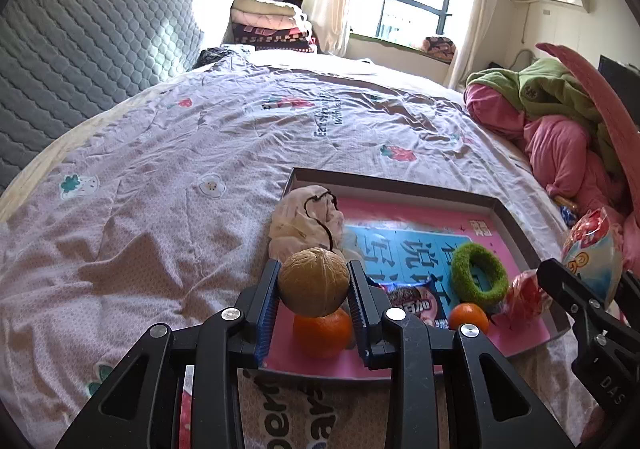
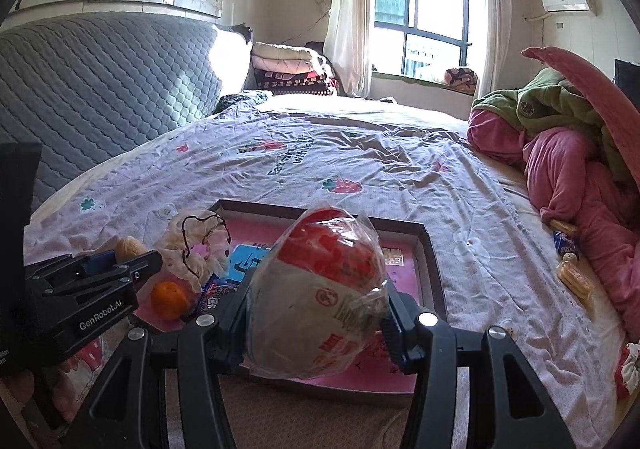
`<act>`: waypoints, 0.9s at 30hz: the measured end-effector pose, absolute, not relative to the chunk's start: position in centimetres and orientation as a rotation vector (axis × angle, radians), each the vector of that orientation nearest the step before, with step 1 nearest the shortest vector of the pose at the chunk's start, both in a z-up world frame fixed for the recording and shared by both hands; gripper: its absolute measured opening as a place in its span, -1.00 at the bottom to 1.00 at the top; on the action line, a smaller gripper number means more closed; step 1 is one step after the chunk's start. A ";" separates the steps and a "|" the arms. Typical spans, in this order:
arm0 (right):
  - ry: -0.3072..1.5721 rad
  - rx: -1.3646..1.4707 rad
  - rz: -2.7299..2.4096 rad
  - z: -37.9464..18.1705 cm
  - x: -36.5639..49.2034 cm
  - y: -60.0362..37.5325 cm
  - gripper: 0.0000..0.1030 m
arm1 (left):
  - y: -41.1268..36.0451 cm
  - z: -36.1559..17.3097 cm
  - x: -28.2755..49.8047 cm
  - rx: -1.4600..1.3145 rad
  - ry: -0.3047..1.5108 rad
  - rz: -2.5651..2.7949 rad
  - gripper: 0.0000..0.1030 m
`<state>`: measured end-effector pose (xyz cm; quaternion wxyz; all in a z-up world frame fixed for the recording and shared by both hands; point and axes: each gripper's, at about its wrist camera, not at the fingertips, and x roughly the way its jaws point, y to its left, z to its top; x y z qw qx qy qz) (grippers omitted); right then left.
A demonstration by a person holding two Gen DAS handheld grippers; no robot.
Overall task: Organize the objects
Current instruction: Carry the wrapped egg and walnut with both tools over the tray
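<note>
In the left wrist view my left gripper (image 1: 313,269) is shut on a brown walnut (image 1: 313,283), held just above a tangerine (image 1: 322,333) in a shallow pink-lined tray (image 1: 400,189) on the bed. The tray also holds a cream cloth pouch (image 1: 308,221) with a black cord, a snack packet (image 1: 412,299), a green fuzzy ring (image 1: 478,275), a second tangerine (image 1: 468,317) and a red wrapped item (image 1: 524,295). In the right wrist view my right gripper (image 2: 320,301) is shut on a plastic-wrapped red and white bowl (image 2: 320,289), raised over the tray's near right part (image 2: 432,249).
The tray lies on a pale flowered bedsheet (image 1: 160,169). A heap of pink and green bedding (image 1: 552,129) rises at the right, with loose snacks (image 2: 574,277) beside it. A grey quilted headboard (image 1: 88,49) stands at the left. Folded blankets (image 2: 292,69) lie at the far end.
</note>
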<state>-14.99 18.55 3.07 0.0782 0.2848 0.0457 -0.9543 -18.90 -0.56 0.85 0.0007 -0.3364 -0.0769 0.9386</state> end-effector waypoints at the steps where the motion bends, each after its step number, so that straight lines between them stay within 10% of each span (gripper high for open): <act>1: 0.141 0.862 -2.859 2.9 -15.4 18.7 0.06 | -0.7 0.8 -19.1 -1.055 -0.247 2.947 -0.35; 27: 0.342 0.961 -2.819 -1.4 -17.9 17.8 0.06 | 3.9 -1.7 -21.0 -1.086 -0.071 2.881 -0.35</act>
